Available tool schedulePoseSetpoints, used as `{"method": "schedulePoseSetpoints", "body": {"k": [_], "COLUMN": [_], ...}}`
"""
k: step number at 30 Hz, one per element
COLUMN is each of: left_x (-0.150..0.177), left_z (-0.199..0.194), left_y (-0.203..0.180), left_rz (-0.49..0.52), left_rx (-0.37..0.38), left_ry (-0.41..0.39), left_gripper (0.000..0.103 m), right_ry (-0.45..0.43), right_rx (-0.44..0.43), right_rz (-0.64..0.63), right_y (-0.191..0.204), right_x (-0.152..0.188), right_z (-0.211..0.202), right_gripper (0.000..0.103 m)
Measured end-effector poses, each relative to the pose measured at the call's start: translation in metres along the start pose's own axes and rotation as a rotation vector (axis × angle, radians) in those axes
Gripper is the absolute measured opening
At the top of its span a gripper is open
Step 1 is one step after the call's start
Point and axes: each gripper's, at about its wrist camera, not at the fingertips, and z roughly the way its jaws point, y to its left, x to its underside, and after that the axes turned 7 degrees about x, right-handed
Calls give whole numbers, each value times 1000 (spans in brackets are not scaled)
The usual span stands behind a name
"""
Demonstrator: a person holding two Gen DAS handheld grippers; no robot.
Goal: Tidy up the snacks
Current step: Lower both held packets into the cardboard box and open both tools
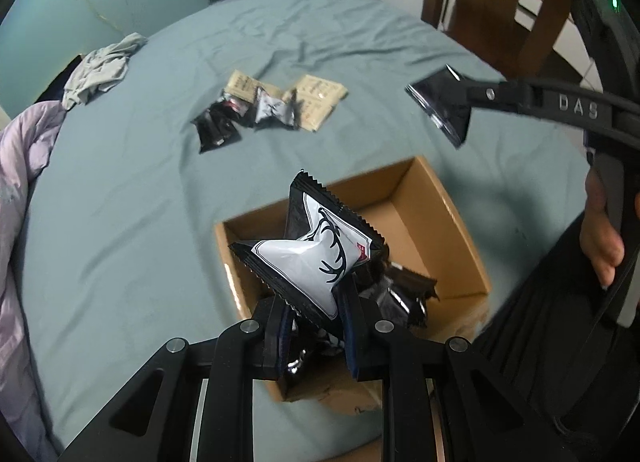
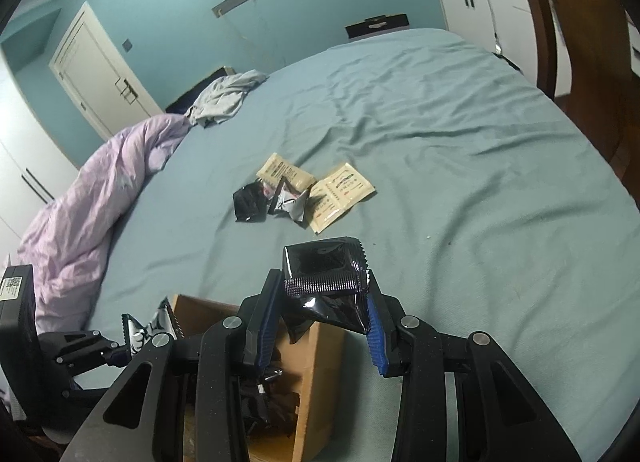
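Observation:
My left gripper [image 1: 314,312] is shut on a black-and-white snack packet [image 1: 316,246] with an antler print, held above the near end of an open cardboard box [image 1: 452,221]. Dark packets [image 1: 400,294] lie in the box. My right gripper [image 2: 320,298] is shut on a black snack packet [image 2: 324,278], above the box's far right corner [image 2: 320,362]. The right gripper with its black packet [image 1: 444,101] also shows in the left wrist view, high over the bed. A small pile of black, silver and beige packets [image 1: 272,105] [image 2: 300,193] lies mid-bed.
The bed has a teal sheet [image 2: 460,165]. A lilac duvet [image 2: 92,197] and grey clothing [image 2: 224,97] lie along its left side. A wooden chair [image 1: 492,1] stands at the right. A door [image 2: 100,73] and white cabinets [image 2: 480,9] are behind.

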Motion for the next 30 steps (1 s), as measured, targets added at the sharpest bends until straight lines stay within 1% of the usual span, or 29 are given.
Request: {"method": "schedulePoseSetpoints", "body": {"k": [4, 6, 8, 9, 11, 12, 13, 15, 17, 18, 20, 24, 26, 30], "left_x": [2, 2, 2, 2, -1, -3, -6, -9, -11, -11, -12, -12, -13, -12], "left_z": [10, 15, 16, 13, 4, -3, -8, -14, -17, -18, -18, -18, -17, -18], "left_y": [-5, -7, -7, -6, -4, -1, 2, 8, 18, 22, 31, 42, 47, 52], "left_rz": [22, 40, 45, 41, 30, 18, 4, -27, -78, -98, -128, -159, -175, -194], "left_rx": [-2, -31, -40, -32, -10, -13, -20, -30, -47, -62, -115, -204, -214, -217], "left_ry": [43, 58, 59, 50, 11, -21, -50, -76, -95, -100, -105, -108, -107, -105], "left_gripper": [24, 31, 46, 51, 76, 82, 84, 84, 84, 84, 84, 84, 84, 84], "right_ry": [1, 10, 24, 27, 30, 31, 30, 27, 28, 31, 53, 87, 97, 120], "right_rx": [18, 28, 35, 37, 38, 36, 34, 30, 23, 21, 14, 3, 1, 57], "right_rz": [-43, -63, -76, -81, -87, -88, -88, -86, -86, -88, -106, -219, -280, -404], "right_y": [10, 14, 17, 18, 19, 20, 20, 18, 18, 18, 22, 43, 54, 76], "right_x": [0, 1, 1, 1, 0, 0, -1, -1, -1, 0, 3, 8, 12, 21], "right_z": [2, 5, 9, 9, 11, 11, 11, 11, 11, 11, 15, 21, 24, 33], "right_gripper": [36, 36, 36, 36, 36, 36, 36, 36, 36, 36, 36, 36, 36, 36]}}
